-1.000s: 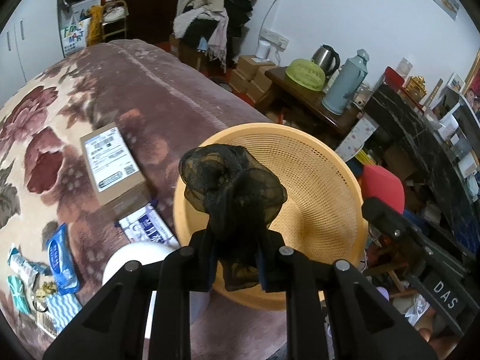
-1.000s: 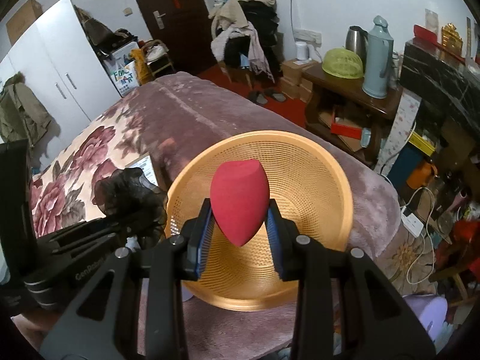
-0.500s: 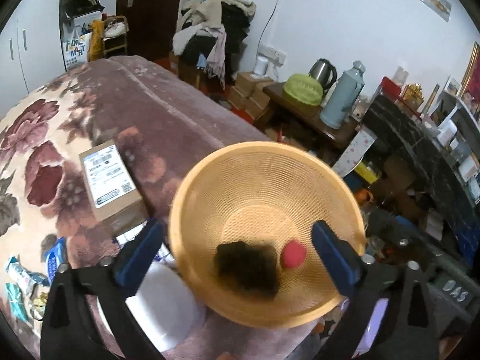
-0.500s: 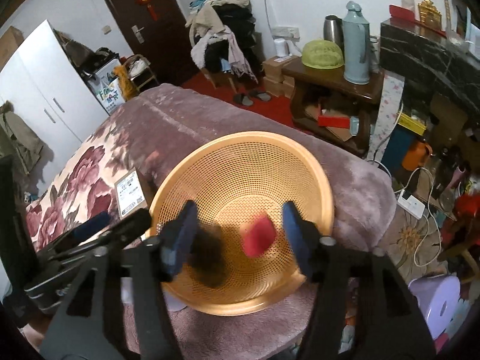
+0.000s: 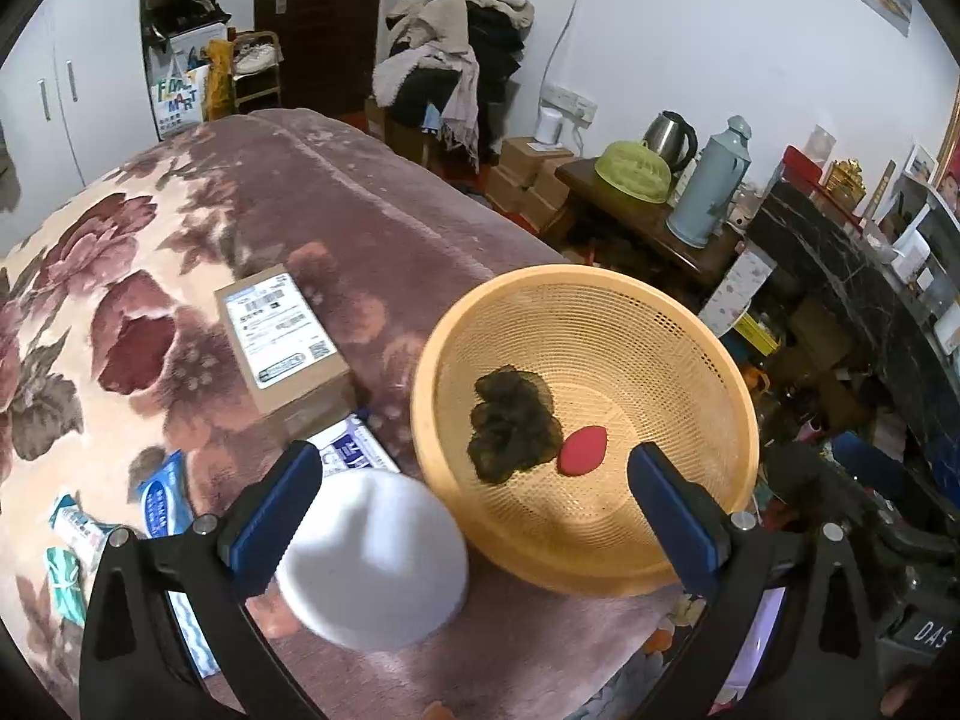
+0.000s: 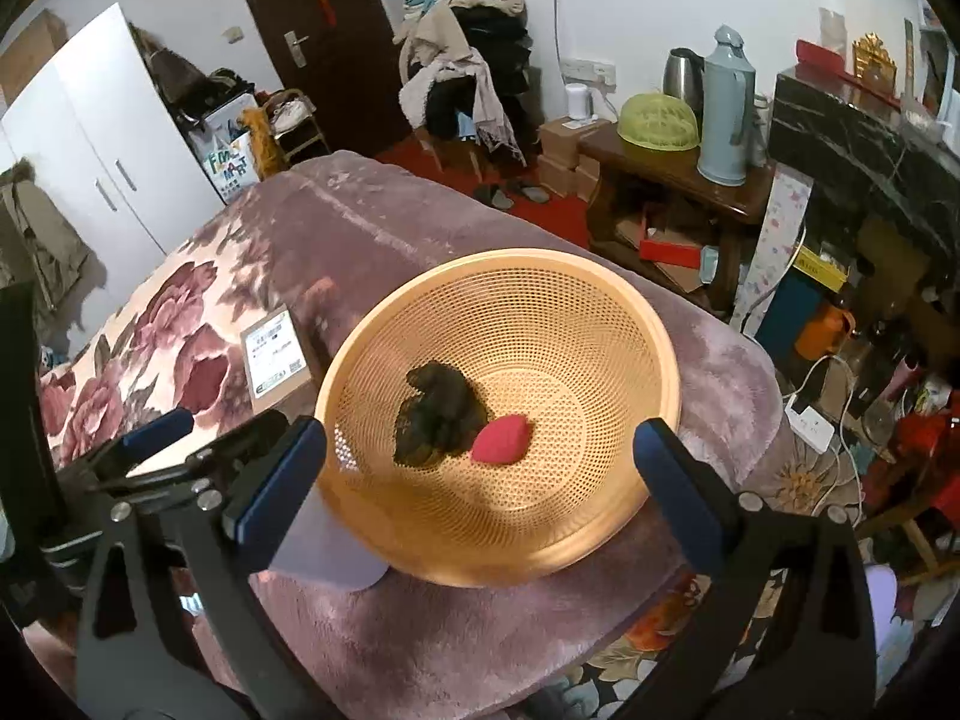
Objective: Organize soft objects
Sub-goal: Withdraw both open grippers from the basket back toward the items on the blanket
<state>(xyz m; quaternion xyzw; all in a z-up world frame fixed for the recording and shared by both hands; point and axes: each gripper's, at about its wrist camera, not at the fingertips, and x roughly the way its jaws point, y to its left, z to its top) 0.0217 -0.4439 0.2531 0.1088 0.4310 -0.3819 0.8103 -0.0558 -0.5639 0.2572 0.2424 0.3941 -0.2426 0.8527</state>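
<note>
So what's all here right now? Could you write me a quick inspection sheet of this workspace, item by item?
Surface: bed under a plush flowered blanket.
Job's things: black mesh scrunchie and red sponge lie side by side inside the orange basket.
Clutter: cardboard box, white bowl upside down, small packets beside the basket.
Grippers: left gripper open, nothing between its pads; right gripper with jaws opening, nothing between them.
Cables: white power strip with cords on the floor.
Surroundings: clothes pile, side table with kettle and flask, white wardrobe, dark door.
</note>
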